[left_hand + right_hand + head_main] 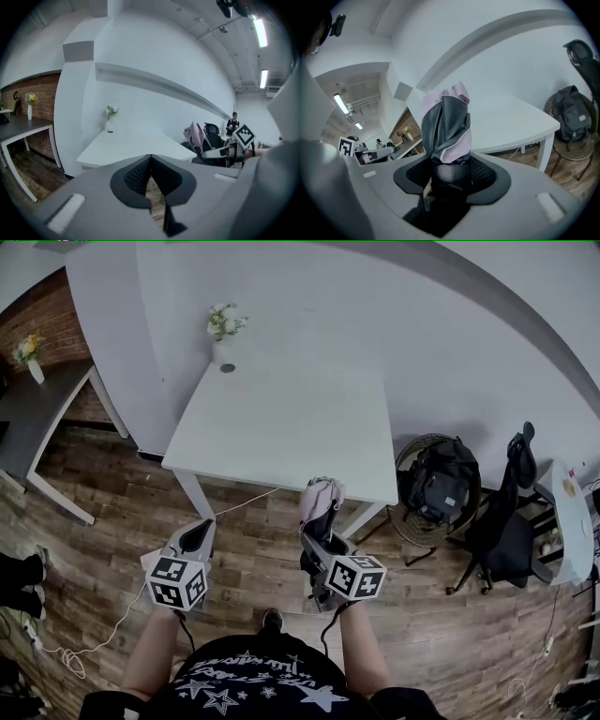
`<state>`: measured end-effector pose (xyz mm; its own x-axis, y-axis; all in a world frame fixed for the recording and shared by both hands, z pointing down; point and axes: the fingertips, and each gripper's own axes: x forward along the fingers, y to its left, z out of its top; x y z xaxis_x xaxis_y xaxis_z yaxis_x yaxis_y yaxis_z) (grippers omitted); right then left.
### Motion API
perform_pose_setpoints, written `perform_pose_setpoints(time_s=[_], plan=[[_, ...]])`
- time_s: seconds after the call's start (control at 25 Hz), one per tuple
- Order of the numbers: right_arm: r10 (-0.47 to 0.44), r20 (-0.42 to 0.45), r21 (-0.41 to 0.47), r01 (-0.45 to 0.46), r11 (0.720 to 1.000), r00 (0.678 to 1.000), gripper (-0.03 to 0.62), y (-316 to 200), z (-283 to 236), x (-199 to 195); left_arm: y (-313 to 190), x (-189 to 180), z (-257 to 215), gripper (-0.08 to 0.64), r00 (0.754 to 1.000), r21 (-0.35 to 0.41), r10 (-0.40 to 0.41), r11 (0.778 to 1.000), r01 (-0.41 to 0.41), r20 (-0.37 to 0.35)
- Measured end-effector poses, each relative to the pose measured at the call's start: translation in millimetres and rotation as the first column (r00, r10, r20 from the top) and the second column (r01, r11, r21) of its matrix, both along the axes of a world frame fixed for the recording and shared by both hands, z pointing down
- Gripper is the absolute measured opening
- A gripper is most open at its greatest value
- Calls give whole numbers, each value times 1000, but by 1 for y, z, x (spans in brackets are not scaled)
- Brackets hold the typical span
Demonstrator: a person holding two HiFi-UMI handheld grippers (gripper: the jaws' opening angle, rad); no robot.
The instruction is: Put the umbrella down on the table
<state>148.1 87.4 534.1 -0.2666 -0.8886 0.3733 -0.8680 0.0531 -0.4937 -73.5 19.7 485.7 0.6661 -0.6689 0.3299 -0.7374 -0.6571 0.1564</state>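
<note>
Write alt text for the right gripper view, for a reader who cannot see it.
The right gripper is closed on a folded pink and grey umbrella, which sticks up between its jaws. Beyond it stands a white table, with a dark backpack off to the right.

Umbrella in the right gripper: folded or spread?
Folded. Umbrella canopy is bunched tight around the shaft, poking up from the right gripper, shut on its base.

White table (281,427) on a wooden floor (103,512)
A vase of flowers (225,332) stands at the table's far corner, with a small dark disc (228,368) just beside it; a white cable (103,638) trails across the floorboards.
</note>
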Motion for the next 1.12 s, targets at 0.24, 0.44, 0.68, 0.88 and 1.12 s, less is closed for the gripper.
perform_pose_setpoints(time_s=[0.24,0.44,0.68,0.88,1.12], plan=[[-32,3,0,32,999,999,249,-34,2,40,-26,35,-7,3,999,12,-34,999,34,-26],[-45,20,-11,46,999,999,249,-47,7,50,-31,51,1,3,1000,-9,-25,1000,25,-12],[-75,20,-25,75,997,997,249,-66,12,50,-52,57,4,3,999,-11,-39,999,39,-19],[-77,11,-36,77,996,997,249,-91,13,56,-80,61,4,3,998,-8,-44,999,44,-36],[-68,-15,-48,67,997,998,249,-135,15,62,-130,62,14,3,998,-22,-47,999,47,-39]])
